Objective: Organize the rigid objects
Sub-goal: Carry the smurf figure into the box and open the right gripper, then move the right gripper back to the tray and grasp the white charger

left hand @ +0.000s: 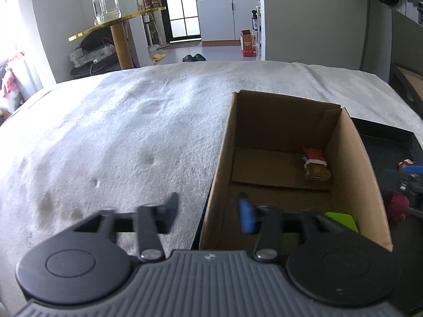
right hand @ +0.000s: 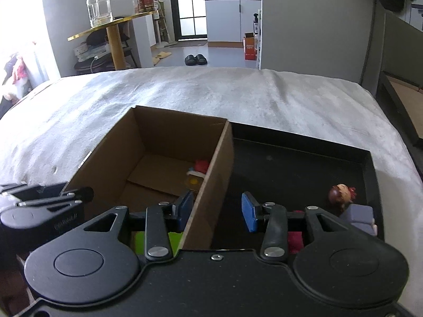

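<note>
Both jaws are spread and empty. The left gripper point(left hand: 208, 212) straddles the near left wall of the cardboard box point(right hand: 216, 158), which holds a small figure point(left hand: 316, 165) and green piece point(left hand: 343, 220). The right gripper point(right hand: 216, 210) straddles the box's right wall; three toys point(right hand: 341, 194) remain in the black tray point(right hand: 370, 174).

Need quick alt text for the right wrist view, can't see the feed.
The open, empty right claw straddles the wall between a cardboard box and a black tray. A doll-head figurine and purple block lie in the tray.
</note>
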Demonstrator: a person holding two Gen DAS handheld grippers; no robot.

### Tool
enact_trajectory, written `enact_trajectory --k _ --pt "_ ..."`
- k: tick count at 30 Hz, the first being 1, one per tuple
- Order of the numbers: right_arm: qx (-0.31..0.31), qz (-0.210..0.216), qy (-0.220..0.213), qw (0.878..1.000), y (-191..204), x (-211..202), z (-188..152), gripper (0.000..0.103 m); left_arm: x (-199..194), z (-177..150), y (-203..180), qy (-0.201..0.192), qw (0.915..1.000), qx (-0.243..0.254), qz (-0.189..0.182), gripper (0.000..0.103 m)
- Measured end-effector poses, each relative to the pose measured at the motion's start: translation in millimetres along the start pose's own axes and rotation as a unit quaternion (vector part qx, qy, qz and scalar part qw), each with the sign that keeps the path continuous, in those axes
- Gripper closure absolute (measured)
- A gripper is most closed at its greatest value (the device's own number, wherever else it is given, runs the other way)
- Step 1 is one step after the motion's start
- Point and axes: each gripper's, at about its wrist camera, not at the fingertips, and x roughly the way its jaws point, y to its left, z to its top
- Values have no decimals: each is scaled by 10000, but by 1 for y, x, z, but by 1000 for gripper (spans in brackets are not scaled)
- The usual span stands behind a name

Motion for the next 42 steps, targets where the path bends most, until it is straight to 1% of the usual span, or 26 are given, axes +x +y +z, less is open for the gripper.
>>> enact_trajectory --k 1,2,3,5,12,20,27,30,33,42 --pt "11 -20 -1 10000 -3 -1 -1 59 -1 1 -1 -33 10000 35 32 35" --pt "28 -52 1 10000 -8 -2 -3 57 -3 2 -3 -71 9999 84 90 26" --pt "47 -101 1 9999 -12 -4 -4 55 -4 3 -5 -98 9998 129 148 21" --pt "115 -222 19 9997 -23 -6 -8 54 -5 5 -8 -135 9994 219 229 18" --pt "304 -607 178 9975 -55 -8 -23 48 -7 9 -18 -125 9990 343 254 16" --pt "475 -852 226 9950 -84 -12 -38 48 -12 12 -30 -161 9983 493 270 15" --pt "656 -1118 379 9908 -111 -9 -50 48 -15 11 -42 -225 9982 514 204 13" --pt "757 -1146 524 9891 -123 -2 -56 48 -14 11 -47 -174 9984 503 167 9" --pt "869 -1144 586 9879 -131 2 -62 48 -13 11 -51 -176 9979 595 196 8" --pt "970 -1109 753 9862 -142 12 -74 50 -12 10 -59 -171 9975 634 251 7"
